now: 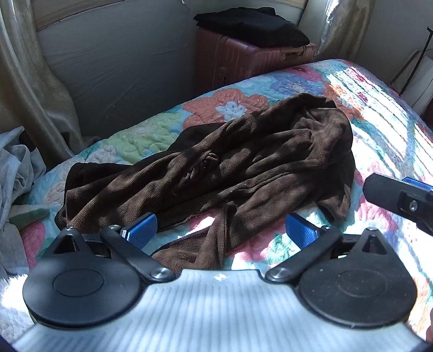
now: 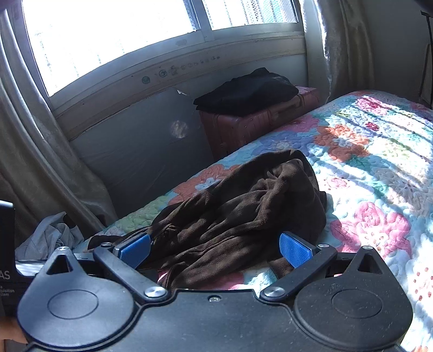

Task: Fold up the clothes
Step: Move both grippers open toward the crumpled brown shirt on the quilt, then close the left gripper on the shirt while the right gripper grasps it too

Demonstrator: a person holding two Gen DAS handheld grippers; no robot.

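Note:
A crumpled dark brown garment lies in a heap on the floral quilt; it also shows in the right wrist view. My left gripper is open and empty, low over the garment's near edge, with a strip of the cloth running between its blue pads. My right gripper is open and empty, just in front of the garment's near side. The right gripper's body shows at the right edge of the left wrist view.
A pink suitcase with folded black clothes on top stands beside the bed under the window. Grey clothes lie heaped at the left. Curtains hang at the sides. The quilt spreads to the right.

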